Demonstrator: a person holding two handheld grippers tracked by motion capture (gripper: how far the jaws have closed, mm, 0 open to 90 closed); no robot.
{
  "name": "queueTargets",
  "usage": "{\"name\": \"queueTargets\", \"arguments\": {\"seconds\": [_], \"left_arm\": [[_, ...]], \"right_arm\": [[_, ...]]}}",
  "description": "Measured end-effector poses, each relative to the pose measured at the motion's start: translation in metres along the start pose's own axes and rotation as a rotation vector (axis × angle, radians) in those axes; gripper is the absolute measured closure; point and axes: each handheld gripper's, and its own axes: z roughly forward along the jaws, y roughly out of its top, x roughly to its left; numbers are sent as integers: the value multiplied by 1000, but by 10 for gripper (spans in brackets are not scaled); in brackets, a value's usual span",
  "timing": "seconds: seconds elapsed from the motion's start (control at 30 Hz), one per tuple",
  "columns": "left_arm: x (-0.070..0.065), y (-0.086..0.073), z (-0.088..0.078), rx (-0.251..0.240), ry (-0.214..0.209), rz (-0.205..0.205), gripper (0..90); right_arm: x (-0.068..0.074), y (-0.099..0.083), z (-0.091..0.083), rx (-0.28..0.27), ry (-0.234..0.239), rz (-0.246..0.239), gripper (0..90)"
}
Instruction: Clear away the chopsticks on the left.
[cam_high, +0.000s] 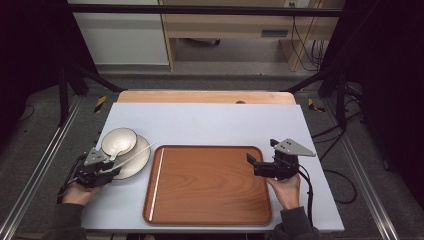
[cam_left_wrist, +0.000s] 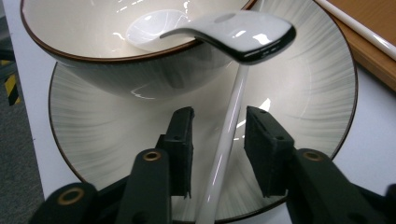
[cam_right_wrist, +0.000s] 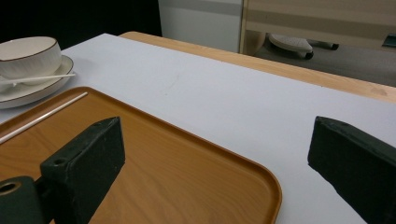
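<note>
Near the table's left edge, a bowl (cam_high: 119, 141) sits on a plate (cam_high: 137, 162), a spoon (cam_left_wrist: 233, 32) resting over the bowl's rim. A white chopstick (cam_left_wrist: 226, 140) leans across the plate between the parted jaws of the left gripper (cam_left_wrist: 219, 142), apparently lined up for a grip; neither pad clearly touches it. A second chopstick (cam_high: 156, 182) lies along the left edge of the tray (cam_high: 210, 200). At the tray's right edge, the right gripper (cam_high: 254, 164) hovers wide open, empty.
</note>
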Motion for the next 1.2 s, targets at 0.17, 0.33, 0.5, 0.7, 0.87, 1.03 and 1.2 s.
{"name": "queueTargets", "arguments": {"seconds": [0.17,0.33,0.5,0.7,0.87,1.03,1.2], "left_arm": [[0,1,0,-3,-4,-9,717],[-2,3,0,16,-13,11,766],[-4,4,-1,21,-23,16,792],[-5,5,-2,26,-52,16,822],[-7,5,-3,28,-64,16,835],[-10,6,-5,20,-65,16,836],[-16,11,-11,-1,-65,19,836]], "right_arm": [[0,-1,1,5,0,1,42],[0,-1,2,9,0,0,42],[-1,-1,1,5,1,4,42],[-1,-1,0,3,-2,3,42],[-2,-1,0,2,-4,1,42],[-1,-1,0,-1,-2,0,42],[-2,-1,0,0,-3,-1,42]]}}
